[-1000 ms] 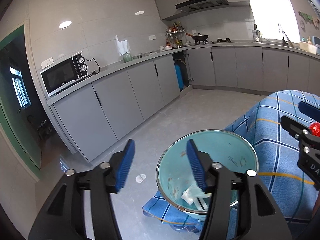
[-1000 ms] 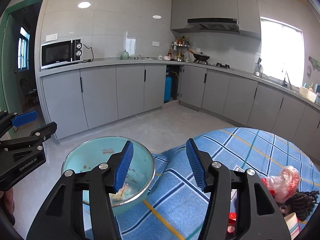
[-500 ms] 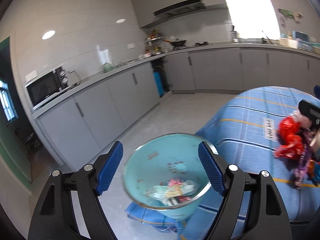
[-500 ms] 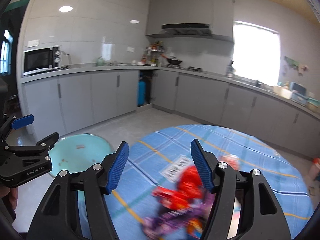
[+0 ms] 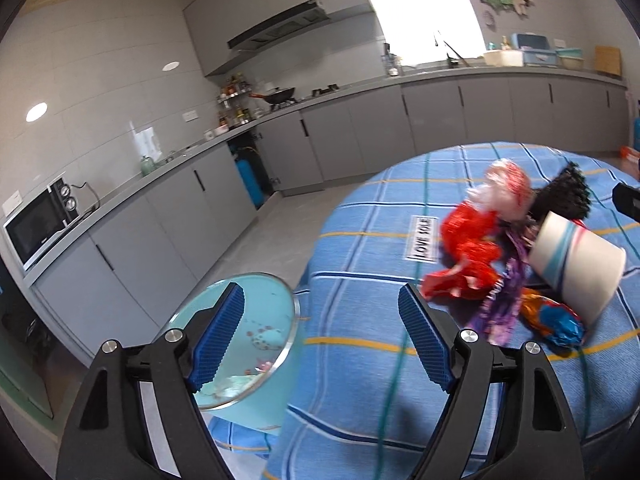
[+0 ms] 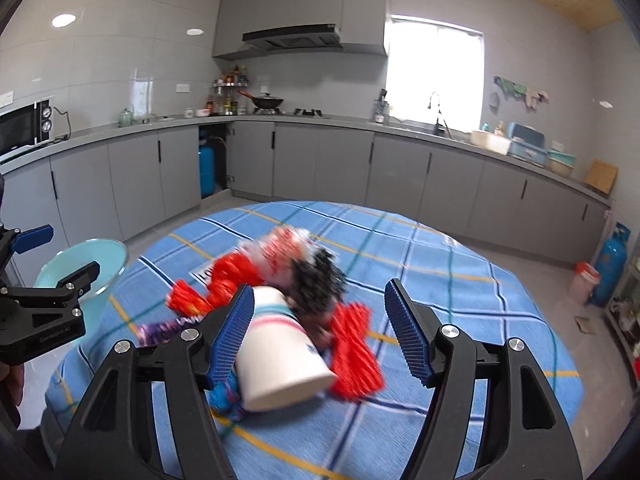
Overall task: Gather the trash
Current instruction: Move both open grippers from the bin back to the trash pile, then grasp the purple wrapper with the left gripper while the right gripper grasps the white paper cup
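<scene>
Both views have swung away from the teal bin (image 5: 276, 312) toward the trash pile, and both claws have widened since the earlier frames. Left claw (image 5: 322, 340): jaws wide, nothing between them, poised over the edge of the desk (image 5: 360, 360), which carries a blue plaid cloth. Right claw (image 6: 320, 330): jaws opening, not gripping; the white paper cup (image 6: 280, 360) lies on its side between them, against the left finger in view, though contact cannot be confirmed. Cup interior not visible. Bin stands on the floor just beside the desk edge, holding pale crumpled scraps at the bottom. Trash on the desk: red wrappers (image 5: 468, 256), a purple wrapper (image 5: 504, 300), a black clump (image 5: 564, 200), an orange-and-blue foil packet (image 5: 556, 320), all touching in one heap.
</scene>
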`<state>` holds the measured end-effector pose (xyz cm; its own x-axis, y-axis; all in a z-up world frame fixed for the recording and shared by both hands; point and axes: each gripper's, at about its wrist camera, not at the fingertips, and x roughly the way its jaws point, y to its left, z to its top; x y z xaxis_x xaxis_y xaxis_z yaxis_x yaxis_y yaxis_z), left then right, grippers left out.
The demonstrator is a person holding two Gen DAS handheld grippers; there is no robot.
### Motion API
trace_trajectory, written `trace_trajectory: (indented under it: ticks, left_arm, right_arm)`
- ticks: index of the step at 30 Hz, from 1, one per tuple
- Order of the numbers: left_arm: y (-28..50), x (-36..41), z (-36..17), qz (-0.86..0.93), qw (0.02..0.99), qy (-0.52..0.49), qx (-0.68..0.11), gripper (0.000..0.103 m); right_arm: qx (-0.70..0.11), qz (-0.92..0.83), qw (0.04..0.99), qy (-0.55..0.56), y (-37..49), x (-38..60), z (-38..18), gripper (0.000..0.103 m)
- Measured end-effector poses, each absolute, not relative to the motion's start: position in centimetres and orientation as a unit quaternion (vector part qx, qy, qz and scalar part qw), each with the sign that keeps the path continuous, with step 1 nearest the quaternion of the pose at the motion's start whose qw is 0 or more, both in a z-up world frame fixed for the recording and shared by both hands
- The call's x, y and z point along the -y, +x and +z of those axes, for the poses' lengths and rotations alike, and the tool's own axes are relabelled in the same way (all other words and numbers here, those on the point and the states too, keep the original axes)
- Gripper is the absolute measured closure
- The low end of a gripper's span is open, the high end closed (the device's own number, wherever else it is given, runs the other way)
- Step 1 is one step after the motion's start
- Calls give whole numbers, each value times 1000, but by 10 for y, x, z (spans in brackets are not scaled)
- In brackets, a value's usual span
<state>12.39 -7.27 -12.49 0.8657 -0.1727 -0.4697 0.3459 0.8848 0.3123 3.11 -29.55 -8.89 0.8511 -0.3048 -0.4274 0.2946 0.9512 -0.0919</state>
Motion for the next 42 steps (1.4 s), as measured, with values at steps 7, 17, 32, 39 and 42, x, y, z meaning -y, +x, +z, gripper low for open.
trace_trajectory:
  ticks: [7, 17, 32, 39, 42]
  left_arm:
    - [114, 93, -142, -161, 937, 206, -231, 25]
    - [116, 118, -163, -189, 926, 222, -241, 25]
    - [117, 143, -183, -255, 899, 238, -266, 77]
    - [109, 140, -175, -262, 900, 237, -255, 92]
    - [104, 136, -166, -261, 904, 234, -244, 94]
  right_arm:
    - [-239, -145, 960, -3, 24, 301, -106, 34]
    - [-267, -107, 958, 3, 33, 301, -131, 25]
    - [-288, -71, 955, 12, 36, 300, -146, 45]
    - [-282, -69, 957, 8, 31, 293, -140, 56]
    - [-281, -76, 957, 1, 30, 292, -135, 88]
